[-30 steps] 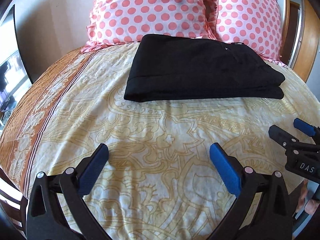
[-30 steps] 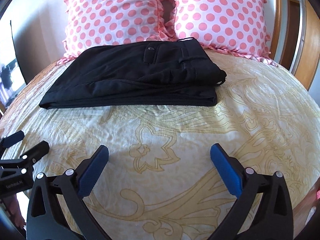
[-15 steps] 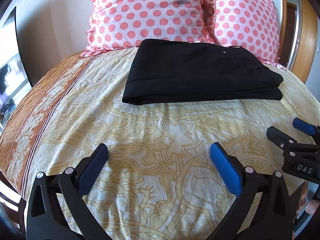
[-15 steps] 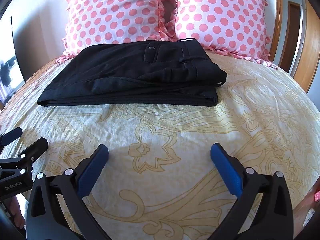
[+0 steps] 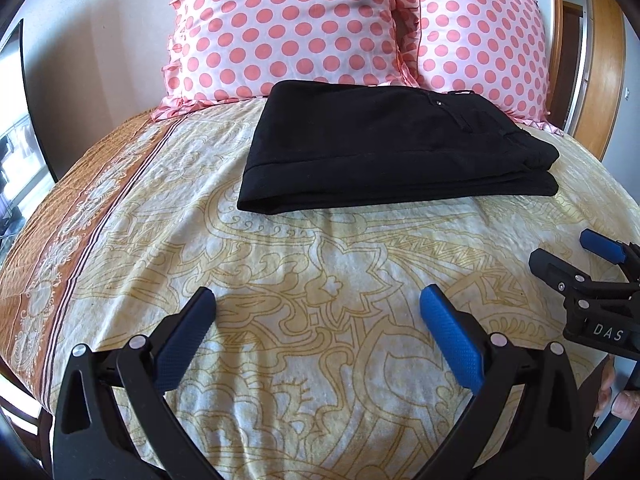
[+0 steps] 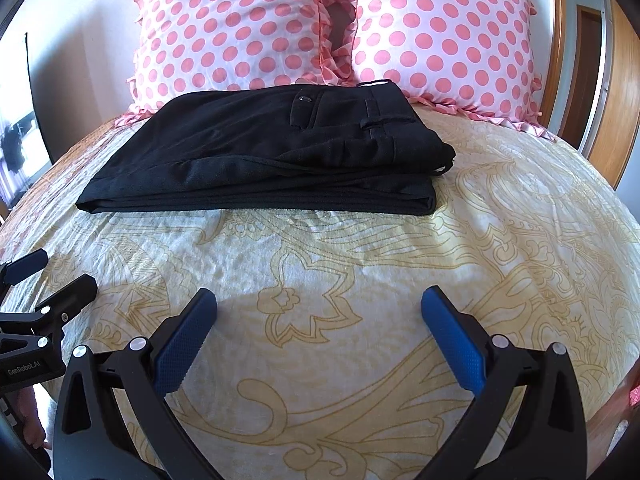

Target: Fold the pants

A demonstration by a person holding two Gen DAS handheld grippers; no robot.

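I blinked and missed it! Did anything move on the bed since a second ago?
Hardly anything. Both cameras tipped up slightly, so the pants sit a bit lower in view. Nothing was grabbed or dropped. The left claw and right claw stay open and empty; the folded pants and pillows stayed put.

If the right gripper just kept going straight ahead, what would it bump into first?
Probably the bedspread first, since the open right gripper hangs low over it. If it skimmed above, the folded black pants come next, then the spotted pillows. Depth is hard to judge.
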